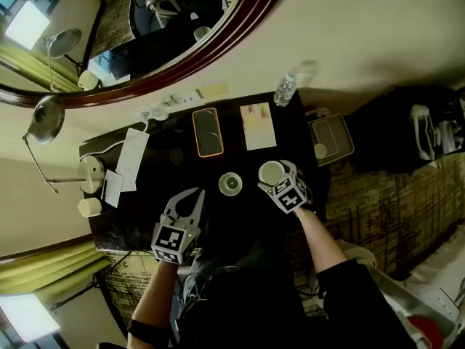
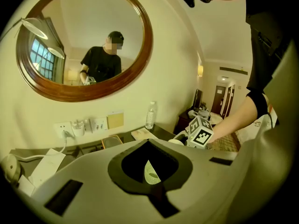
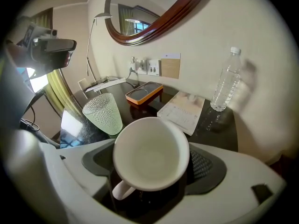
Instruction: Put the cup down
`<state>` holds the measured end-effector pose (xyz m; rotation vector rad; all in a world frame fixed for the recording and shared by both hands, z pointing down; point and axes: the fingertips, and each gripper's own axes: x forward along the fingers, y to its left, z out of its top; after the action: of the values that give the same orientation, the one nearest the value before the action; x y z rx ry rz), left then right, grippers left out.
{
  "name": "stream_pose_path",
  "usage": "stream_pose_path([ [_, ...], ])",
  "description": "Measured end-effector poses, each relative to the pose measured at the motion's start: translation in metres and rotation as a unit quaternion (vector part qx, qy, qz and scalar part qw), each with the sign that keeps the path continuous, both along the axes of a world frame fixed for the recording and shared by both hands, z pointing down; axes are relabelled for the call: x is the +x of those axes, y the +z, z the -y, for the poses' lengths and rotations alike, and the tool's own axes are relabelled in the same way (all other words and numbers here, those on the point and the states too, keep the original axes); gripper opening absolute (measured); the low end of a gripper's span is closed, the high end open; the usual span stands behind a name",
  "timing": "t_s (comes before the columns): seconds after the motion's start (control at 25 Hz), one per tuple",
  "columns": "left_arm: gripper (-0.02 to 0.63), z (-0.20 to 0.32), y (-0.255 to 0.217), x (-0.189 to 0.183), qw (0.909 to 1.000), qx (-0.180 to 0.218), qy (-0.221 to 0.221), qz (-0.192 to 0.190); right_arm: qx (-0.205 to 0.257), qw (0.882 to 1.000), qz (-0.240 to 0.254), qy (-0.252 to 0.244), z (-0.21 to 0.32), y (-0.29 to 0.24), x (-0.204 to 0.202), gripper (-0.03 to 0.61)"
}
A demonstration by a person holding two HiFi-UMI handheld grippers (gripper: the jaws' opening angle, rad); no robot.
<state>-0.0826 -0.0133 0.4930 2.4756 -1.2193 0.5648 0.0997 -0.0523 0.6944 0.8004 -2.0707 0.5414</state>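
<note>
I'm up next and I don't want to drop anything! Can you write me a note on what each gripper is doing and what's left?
Left gripper: shut, empty, over the near side of the black table.
Right gripper: jaws wide, closed on the white cup, mouth up.
The cup is low over the table, just right of the dimpled glass. I cannot tell if its base touches.
Done: the cup is at the table.
Left: seat it, open the jaws, then back off without bumping the glass.
</note>
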Motion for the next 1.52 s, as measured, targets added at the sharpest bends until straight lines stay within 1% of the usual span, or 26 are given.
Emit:
stream_pose_path([
  [0.08,0.003,0.002,0.002,-0.004,1.0000,0.000,-0.008,-0.001,0.001,1.000,0.002,-0.006,0.000,0.000,-0.002,0.436],
  [0.2,0.003,0.002,0.010,-0.010,1.0000,0.002,-0.007,0.003,0.006,1.000,0.001,-0.020,0.002,-0.001,-0.002,0.436],
  [0.32,0.003,0.006,0.011,-0.013,0.9996,-0.005,-0.028,-0.006,0.017,0.999,-0.003,-0.034,0.005,-0.001,-0.004,0.434],
  [0.44,0.004,0.007,0.013,-0.015,0.9986,-0.011,-0.049,-0.018,0.016,0.999,0.004,-0.051,0.008,-0.008,-0.008,0.434],
  [0.56,0.004,0.008,0.027,-0.023,0.9988,-0.002,-0.047,-0.012,0.018,0.997,0.010,-0.079,0.017,-0.026,-0.018,0.434],
  [0.72,0.004,0.017,0.042,-0.031,0.9978,0.003,-0.065,-0.010,0.035,0.991,0.015,-0.125,0.040,-0.046,-0.036,0.434],
  [0.84,0.004,0.028,0.049,-0.035,0.9963,-0.001,-0.085,-0.013,0.048,0.986,0.021,-0.157,0.061,-0.056,-0.054,0.434],
  [0.96,0.004,0.043,0.064,-0.042,0.9963,0.011,-0.085,-0.003,0.066,0.980,0.023,-0.187,0.093,-0.063,-0.075,0.434],
  [1.0,0.004,0.049,0.066,-0.044,0.9958,0.014,-0.091,-0.006,0.072,0.978,0.024,-0.194,0.104,-0.065,-0.083,0.434],
  [1.12,0.004,0.066,0.063,-0.053,0.9915,0.017,-0.127,-0.026,0.083,0.974,0.038,-0.208,0.131,-0.072,-0.110,0.434],
  [1.2,0.004,0.076,0.069,-0.059,0.9894,0.021,-0.141,-0.029,0.090,0.971,0.046,-0.218,0.145,-0.074,-0.126,0.434],
  [1.52,0.004,0.104,0.095,-0.080,0.9859,0.040,-0.162,-0.018,0.108,0.961,0.051,-0.250,0.179,-0.064,-0.179,0.434],
])
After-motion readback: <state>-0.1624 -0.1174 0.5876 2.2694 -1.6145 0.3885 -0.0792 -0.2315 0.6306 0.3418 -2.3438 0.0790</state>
